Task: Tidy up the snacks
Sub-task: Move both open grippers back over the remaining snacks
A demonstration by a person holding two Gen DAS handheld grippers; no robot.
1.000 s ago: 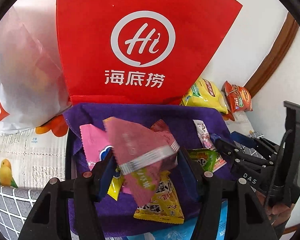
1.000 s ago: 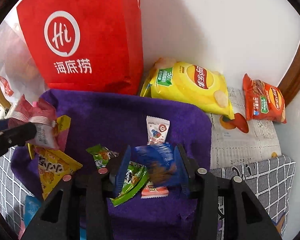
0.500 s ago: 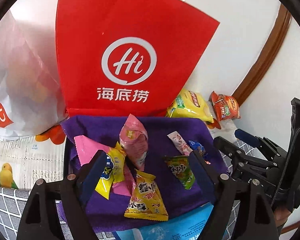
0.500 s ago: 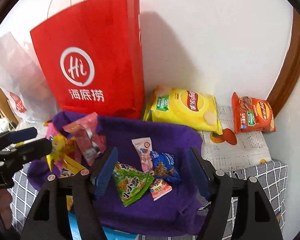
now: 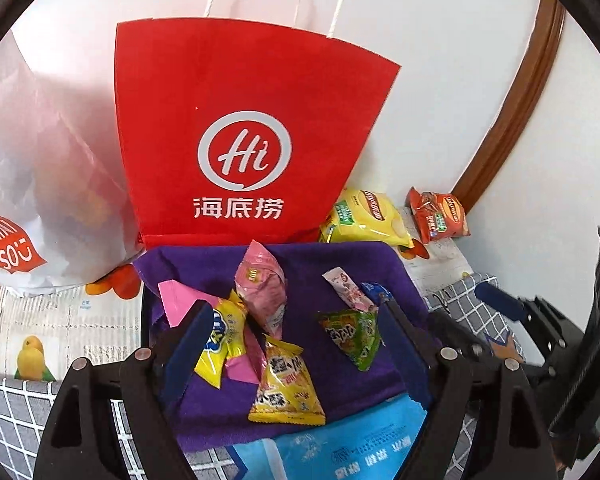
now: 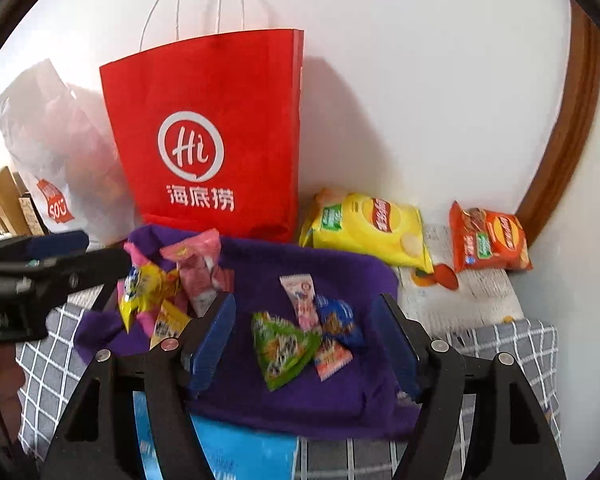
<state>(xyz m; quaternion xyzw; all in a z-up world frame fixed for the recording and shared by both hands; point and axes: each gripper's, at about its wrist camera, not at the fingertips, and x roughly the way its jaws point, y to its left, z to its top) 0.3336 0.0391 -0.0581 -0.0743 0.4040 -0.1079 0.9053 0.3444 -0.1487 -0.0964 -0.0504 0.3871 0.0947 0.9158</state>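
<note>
White wall is backing a tabletop under checked and fruit-print covers, with a purple cloth spread in the middle. Starting at the left, a white plastic bag is slumping against the wall, and a red paper bag is standing upright just beside it, touching the cloth's far edge. On the cloth's left part a pink packet, a yellow candy packet and a yellow triangular snack are lying bunched together; the left tool is hovering above them with its jaws apart and nothing between them. Further right a green triangular snack, a pink-white sachet and a blue packet are overlapping in a second group, under the right tool, which is likewise spread wide and empty. Off the cloth, at the far right, a yellow crisp bag and an orange crisp bag are lying near the wall. Sorting into piles seems to be under way; the next move is probably calling for choosing another loose packet and closing on a crimped edge.
</note>
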